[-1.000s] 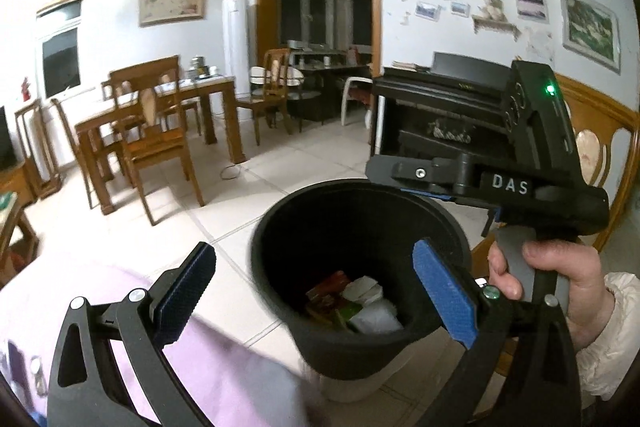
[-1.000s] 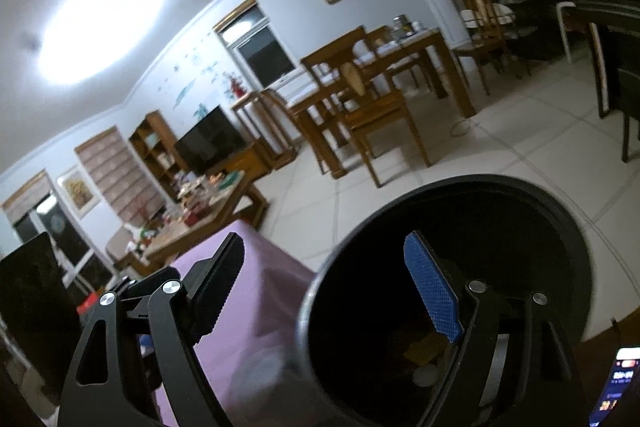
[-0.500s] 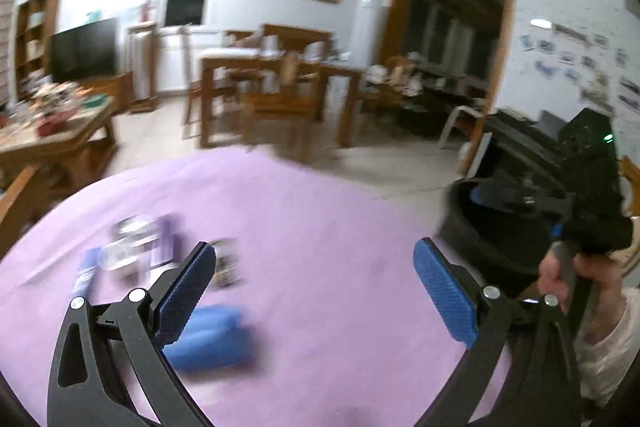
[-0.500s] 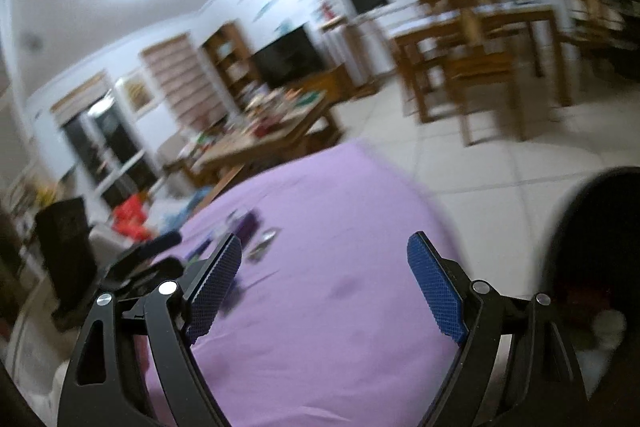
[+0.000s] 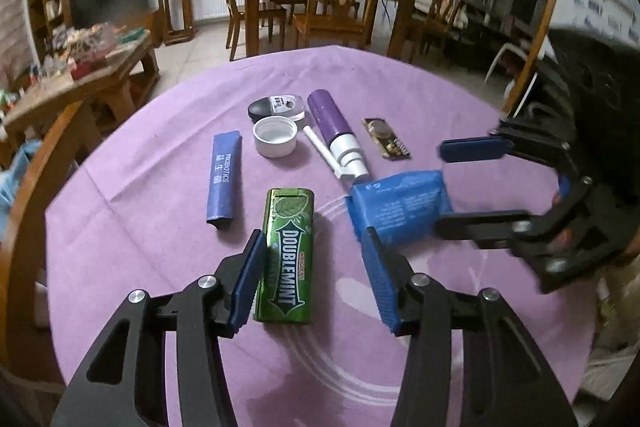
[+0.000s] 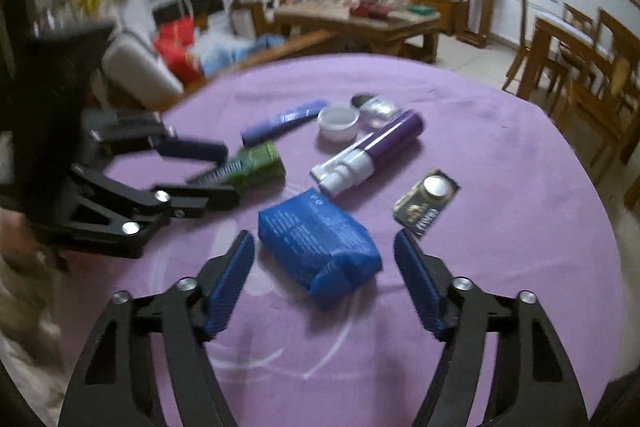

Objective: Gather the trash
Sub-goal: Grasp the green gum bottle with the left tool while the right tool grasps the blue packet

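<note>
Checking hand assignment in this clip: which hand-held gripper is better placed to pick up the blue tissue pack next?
The right hand-held gripper. The blue tissue pack lies between its closing fingers, not yet pinched. The left hand-held gripper is closing around the green Doublemint pack instead, with the tissue pack off to its side.

Gum pack (image 5: 289,254) left of tissue pack (image 5: 400,207) — spray bottle (image 5: 335,129), cap (image 5: 275,136) behind, all on tablecloth (image 5: 160,227).
</note>
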`<state>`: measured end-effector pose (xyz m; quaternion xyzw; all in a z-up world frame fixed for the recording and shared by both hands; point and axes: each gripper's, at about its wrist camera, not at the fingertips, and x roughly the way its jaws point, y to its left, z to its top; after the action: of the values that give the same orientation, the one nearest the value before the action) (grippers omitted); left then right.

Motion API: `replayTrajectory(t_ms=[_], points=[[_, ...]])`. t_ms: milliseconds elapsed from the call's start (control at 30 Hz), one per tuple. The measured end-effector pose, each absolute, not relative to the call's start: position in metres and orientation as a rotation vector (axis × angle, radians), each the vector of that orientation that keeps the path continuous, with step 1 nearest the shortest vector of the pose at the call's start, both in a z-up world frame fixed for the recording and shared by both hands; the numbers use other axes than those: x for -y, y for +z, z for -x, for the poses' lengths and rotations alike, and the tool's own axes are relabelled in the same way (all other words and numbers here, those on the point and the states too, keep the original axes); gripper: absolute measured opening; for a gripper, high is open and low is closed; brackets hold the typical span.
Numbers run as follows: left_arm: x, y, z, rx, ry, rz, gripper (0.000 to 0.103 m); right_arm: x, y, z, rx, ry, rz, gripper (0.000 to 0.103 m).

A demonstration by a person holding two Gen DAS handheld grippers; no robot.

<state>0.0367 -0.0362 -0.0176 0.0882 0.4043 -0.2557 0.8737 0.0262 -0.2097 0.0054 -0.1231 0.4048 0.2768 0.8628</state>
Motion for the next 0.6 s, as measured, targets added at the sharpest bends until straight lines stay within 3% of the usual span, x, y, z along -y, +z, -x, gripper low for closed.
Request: replayTrajectory(t_ms=[167,333,467,567,600], points=[[0.025,-0.025,-0.042,-0.863,-0.527,-0.173,0.049,0.194,-0.015,-0.044,-0.898,0.598,0.307,0.061],[0.022,-0.035,-0.048,-0.916,-0.534,-0.153,0.05,0.192,-0.02,-0.043,-0.901,0.609,0.271,0.042],[0.024,-0.038,-0.052,-0.927,-0.542,-0.16,0.049,0.212,-0.018,-0.034,-0.889,0.607,0.203,0.038],[0.021,-0.038,-0.055,-0.933,-0.536,-0.152,0.023,0.226,-0.014,-0.024,-0.887,0.637,0.122,0.035],[0.022,-0.038,-0.053,-0.935,-0.536,-0.145,0.022,0.231,-0.013,-0.019,-0.882,0.642,0.102,0.035]])
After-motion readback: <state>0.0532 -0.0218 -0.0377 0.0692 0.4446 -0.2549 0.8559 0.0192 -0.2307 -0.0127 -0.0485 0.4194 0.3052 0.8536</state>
